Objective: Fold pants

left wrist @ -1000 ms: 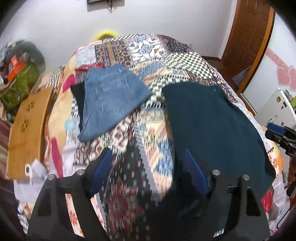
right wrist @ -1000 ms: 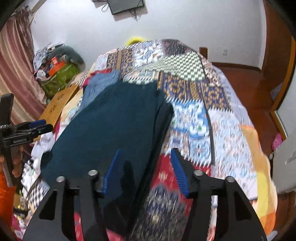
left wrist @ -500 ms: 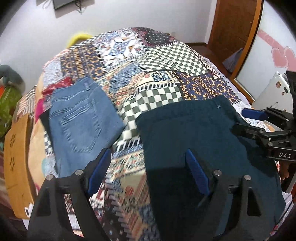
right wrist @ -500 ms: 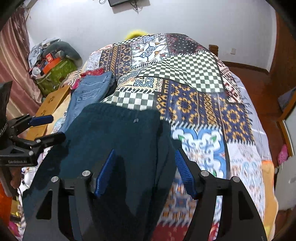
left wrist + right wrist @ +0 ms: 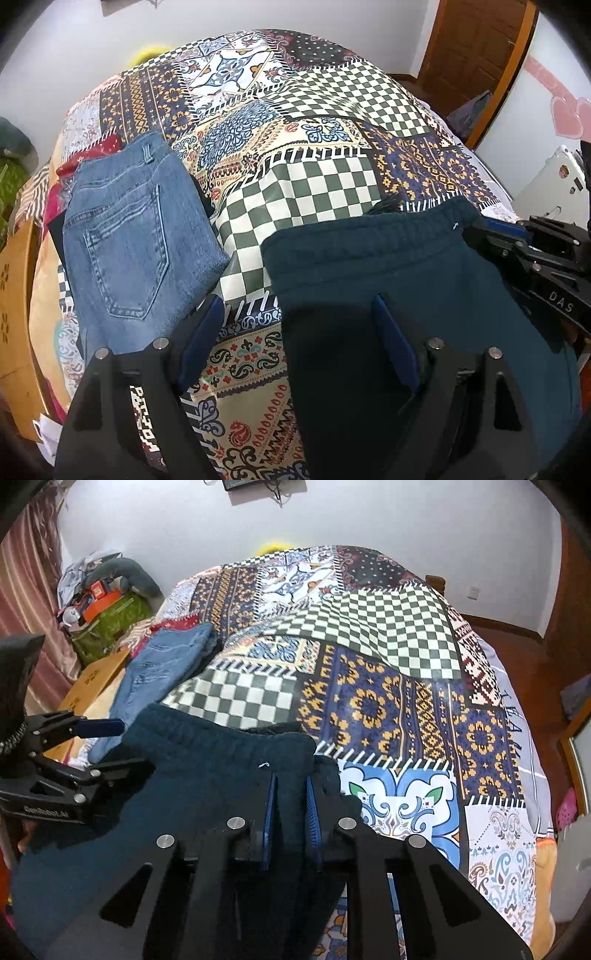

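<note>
Dark teal pants (image 5: 399,280) lie on the patchwork bed, waistband toward the far end; they also show in the right wrist view (image 5: 207,771). My right gripper (image 5: 290,786) is shut on the waistband's right corner; it shows at the right edge of the left wrist view (image 5: 491,236). My left gripper (image 5: 295,314) is open, hovering over the waistband's left edge, one blue pad on each side of that edge. It shows open at the left of the right wrist view (image 5: 122,746).
Folded blue jeans (image 5: 136,243) lie left of the teal pants on the quilt (image 5: 317,184). A wooden board (image 5: 14,317) and clutter stand beyond the bed's left side. A door (image 5: 476,48) and white appliance (image 5: 550,184) are to the right.
Both grippers moved forward along the pants to the waistband. The right gripper closed on the waistband's corner; the left stayed open.
</note>
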`<state>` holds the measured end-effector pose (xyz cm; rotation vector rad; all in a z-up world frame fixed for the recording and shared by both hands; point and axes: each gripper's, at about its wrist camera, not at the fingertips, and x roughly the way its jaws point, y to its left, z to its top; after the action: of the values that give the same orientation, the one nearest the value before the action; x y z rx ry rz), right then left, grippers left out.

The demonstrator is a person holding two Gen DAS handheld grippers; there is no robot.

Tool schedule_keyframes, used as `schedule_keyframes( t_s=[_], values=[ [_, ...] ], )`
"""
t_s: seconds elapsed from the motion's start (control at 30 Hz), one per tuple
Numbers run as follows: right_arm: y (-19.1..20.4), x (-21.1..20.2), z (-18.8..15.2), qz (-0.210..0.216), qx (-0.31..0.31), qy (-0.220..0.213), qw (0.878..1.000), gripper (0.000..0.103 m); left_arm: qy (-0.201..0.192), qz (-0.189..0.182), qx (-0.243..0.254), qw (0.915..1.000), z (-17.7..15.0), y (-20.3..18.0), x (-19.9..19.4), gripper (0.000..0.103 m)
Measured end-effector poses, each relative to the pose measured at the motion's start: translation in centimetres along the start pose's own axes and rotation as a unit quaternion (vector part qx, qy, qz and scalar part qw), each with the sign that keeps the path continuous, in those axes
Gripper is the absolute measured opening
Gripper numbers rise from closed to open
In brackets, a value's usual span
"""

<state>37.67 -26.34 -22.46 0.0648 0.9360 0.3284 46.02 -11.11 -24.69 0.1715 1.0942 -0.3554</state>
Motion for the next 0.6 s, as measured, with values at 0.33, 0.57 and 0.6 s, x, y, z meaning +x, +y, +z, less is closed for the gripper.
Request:
schedule_keyframes(
  t_s=[0.33, 0.57, 0.6],
  values=[
    [-0.1, -3.2, 0.3, -0.022, 0.005, 0.001, 1.000, 0.021, -0.037, 0.027, 0.010, 0.9989, -0.5, -0.7, -3.9, 0.081],
    [1.1, -8.4, -1.1, -0.014, -0.006, -0.030, 0.999, 0.051, -0.080, 0.023, 0.007, 0.9965, -2.0, -1.3, -9.3, 0.082],
    [1.4, -8.8, -1.3, -0.014, -0.007, -0.036, 0.999, 0.057, -0.077, 0.016, 0.004, 0.9969, -2.4, -1.2, -9.7, 0.084]
  ],
)
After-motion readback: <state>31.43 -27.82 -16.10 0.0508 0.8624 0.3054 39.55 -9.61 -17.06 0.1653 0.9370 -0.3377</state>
